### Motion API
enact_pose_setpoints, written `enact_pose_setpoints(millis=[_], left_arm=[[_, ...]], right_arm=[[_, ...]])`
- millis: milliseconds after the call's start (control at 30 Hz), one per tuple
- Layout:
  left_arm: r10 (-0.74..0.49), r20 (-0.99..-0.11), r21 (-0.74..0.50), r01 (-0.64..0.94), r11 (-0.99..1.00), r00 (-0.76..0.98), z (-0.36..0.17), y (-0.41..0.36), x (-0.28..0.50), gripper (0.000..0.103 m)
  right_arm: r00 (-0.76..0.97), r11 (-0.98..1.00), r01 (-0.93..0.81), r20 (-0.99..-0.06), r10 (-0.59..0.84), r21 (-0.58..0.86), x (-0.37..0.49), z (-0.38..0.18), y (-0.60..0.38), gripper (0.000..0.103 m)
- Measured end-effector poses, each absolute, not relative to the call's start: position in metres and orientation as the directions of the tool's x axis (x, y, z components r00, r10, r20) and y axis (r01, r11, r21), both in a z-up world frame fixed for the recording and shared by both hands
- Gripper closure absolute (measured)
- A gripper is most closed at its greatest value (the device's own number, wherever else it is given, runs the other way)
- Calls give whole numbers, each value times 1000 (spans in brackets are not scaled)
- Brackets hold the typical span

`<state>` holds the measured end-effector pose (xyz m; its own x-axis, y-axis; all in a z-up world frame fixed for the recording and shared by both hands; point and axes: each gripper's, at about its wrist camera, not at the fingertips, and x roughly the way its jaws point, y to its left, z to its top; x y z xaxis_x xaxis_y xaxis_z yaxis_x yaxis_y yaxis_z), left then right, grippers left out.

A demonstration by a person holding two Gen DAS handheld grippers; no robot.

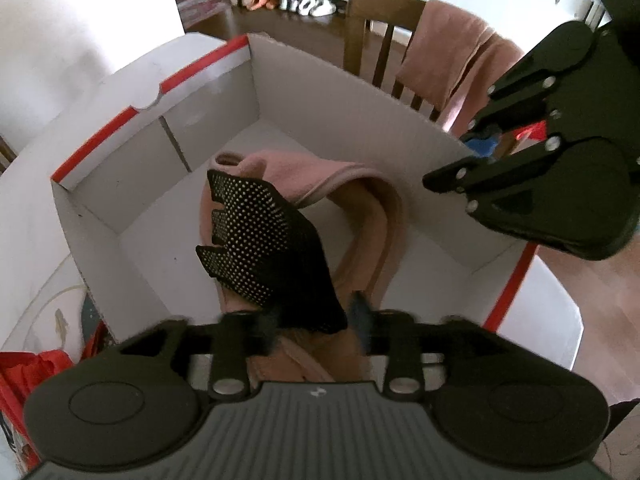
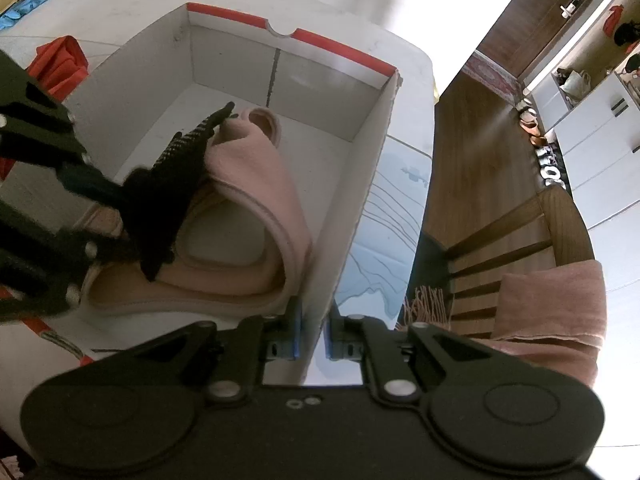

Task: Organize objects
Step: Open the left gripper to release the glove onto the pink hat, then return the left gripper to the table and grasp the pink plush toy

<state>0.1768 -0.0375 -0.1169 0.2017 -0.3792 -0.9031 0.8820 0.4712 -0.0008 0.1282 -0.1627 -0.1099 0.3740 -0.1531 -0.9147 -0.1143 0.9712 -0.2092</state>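
An open white cardboard box with a red rim [image 1: 160, 88] [image 2: 288, 36] stands on the table. A pink slipper [image 1: 360, 200] [image 2: 256, 184] lies inside it. My left gripper [image 1: 316, 320] [image 2: 132, 216] is shut on a black dotted glove [image 1: 264, 248] [image 2: 180, 156] and holds it over the slipper inside the box. My right gripper [image 2: 314, 336] [image 1: 472, 148] is shut on the box's near side wall [image 2: 360, 200], one finger on each side of the cardboard.
A wooden chair [image 1: 384, 40] [image 2: 520, 232] with a pink towel [image 1: 448, 48] [image 2: 552, 312] draped over it stands beside the table. A red cloth [image 2: 60, 64] [image 1: 44, 368] lies on the table left of the box. Shoes [image 1: 288, 0] line the far floor.
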Motion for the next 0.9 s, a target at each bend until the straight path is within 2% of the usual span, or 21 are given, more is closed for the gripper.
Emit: enact_pose_setpoints(millis=[67,567,900], left_arm=[[-403,-891,-8,879,477,210,-112,-32,174,32],[-538,-792,-72,832,551,288,-47,36,159,32],[-515,-758,-74,732,678,401,-25,109,158,29]], right_arm=[[374,971,-116,-915,-153,-210,128,-110,-163,94],[370,973,-107,-917,-152,-204,130,-111,-164,94],[360,974,-104,-921,-149,-199,132,-112,-164,93]])
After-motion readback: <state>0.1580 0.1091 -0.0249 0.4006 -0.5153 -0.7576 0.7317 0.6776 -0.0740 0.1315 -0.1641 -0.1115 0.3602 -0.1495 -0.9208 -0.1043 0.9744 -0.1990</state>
